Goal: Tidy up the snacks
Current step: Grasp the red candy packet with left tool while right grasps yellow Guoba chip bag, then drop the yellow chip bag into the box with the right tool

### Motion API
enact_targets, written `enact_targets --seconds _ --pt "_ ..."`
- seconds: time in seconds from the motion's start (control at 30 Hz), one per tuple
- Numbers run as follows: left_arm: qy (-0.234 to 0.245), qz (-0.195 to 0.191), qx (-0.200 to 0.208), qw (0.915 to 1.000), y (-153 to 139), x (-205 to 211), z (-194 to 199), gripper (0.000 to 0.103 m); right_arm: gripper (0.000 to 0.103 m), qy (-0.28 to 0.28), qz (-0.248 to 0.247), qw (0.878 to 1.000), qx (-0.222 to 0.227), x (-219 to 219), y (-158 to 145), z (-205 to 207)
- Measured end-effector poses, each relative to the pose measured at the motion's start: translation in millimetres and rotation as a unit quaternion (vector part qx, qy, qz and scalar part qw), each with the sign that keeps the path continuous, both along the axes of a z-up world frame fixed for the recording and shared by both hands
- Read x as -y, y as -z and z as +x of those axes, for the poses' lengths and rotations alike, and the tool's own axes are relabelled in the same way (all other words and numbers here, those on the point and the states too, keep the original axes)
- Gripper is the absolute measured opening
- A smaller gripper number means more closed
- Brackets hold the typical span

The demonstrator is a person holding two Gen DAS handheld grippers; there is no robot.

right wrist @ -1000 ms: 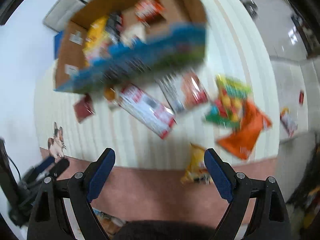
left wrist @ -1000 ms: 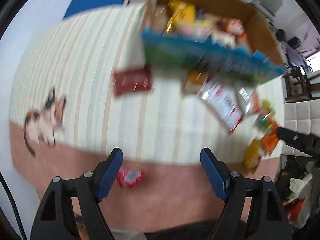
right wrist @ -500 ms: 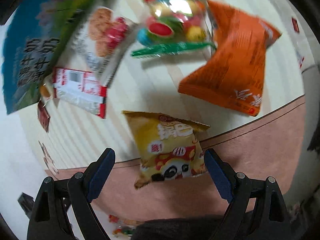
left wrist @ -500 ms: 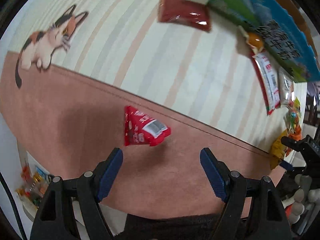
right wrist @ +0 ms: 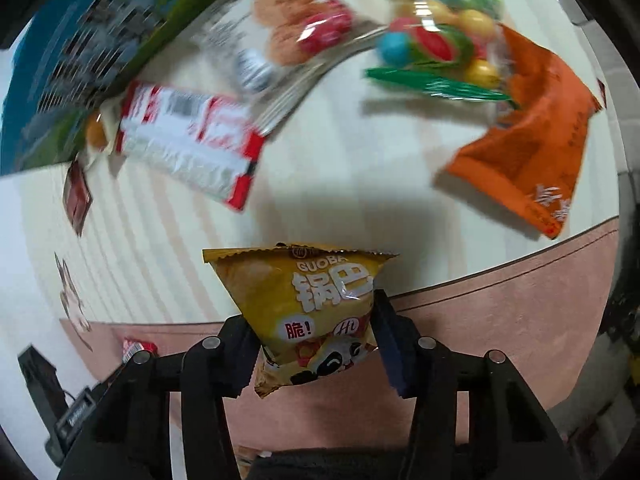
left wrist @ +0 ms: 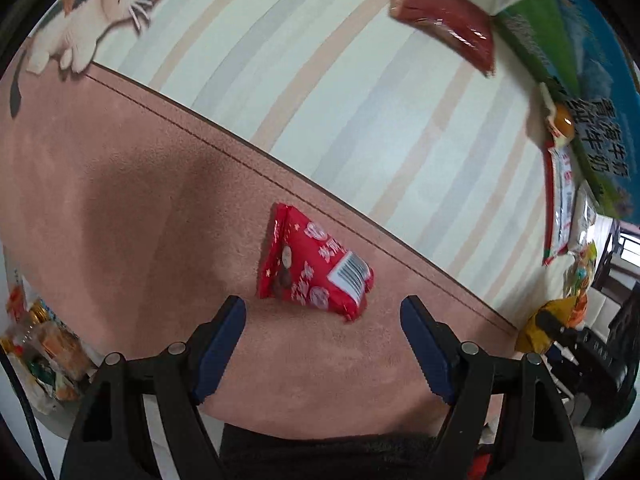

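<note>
My left gripper (left wrist: 322, 322) is open just above a small red snack packet (left wrist: 316, 270) lying on the pink border of the rug; the packet sits between and a little ahead of the fingertips. My right gripper (right wrist: 316, 320) has closed on a yellow Guoba snack bag (right wrist: 308, 304), its fingers pressing both sides of the bag. The blue and green cardboard box (left wrist: 576, 92) stands at the far right of the left wrist view and at the upper left of the right wrist view (right wrist: 80, 48).
On the striped rug lie a dark red packet (left wrist: 444, 28), a red and white packet (right wrist: 188, 140), a cookie packet (right wrist: 280, 36), a green candy bag (right wrist: 436, 44) and an orange bag (right wrist: 528, 140). A pile of snacks (left wrist: 44, 352) sits off the rug at left.
Both grippers have moved lower and closer to the rug. The right gripper has closed on the yellow bag. The left gripper has come nearer to the red packet and stays open.
</note>
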State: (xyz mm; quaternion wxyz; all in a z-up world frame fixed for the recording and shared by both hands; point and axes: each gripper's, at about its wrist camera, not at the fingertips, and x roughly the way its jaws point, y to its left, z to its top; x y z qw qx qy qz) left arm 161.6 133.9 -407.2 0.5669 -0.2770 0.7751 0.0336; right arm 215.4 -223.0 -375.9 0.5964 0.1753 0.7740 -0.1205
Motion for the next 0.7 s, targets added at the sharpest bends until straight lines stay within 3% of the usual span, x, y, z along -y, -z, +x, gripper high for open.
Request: enact_targets --seconds 0.13,0.2,0.5,0.7 --pt "-0.005 -0.01 -0.011 0.9999 15.1 -0.9 3.4 0.078 0.054 -0.009 0.001 1.0 -0.011 -11.7 4.7 1.0" --pt "-0.001 -0.01 -0.015 0.9998 20.7 -1.4 7.1 0.054 0.054 -0.013 0.0 1.0 -0.013 -18.4 6.6 0.7" --pt "0.022 0.014 -0.001 0.9997 16.1 17.3 8.5 0.05 0.052 -0.017 -0.004 1.0 -0.012 -19.3 6.1 2.2" --pt "0.022 0.015 0.022 0.9994 -6.6 28.9 13.1 0.048 0.05 -0.024 0.002 1.0 0.0 -24.3 -4.4 8.3"
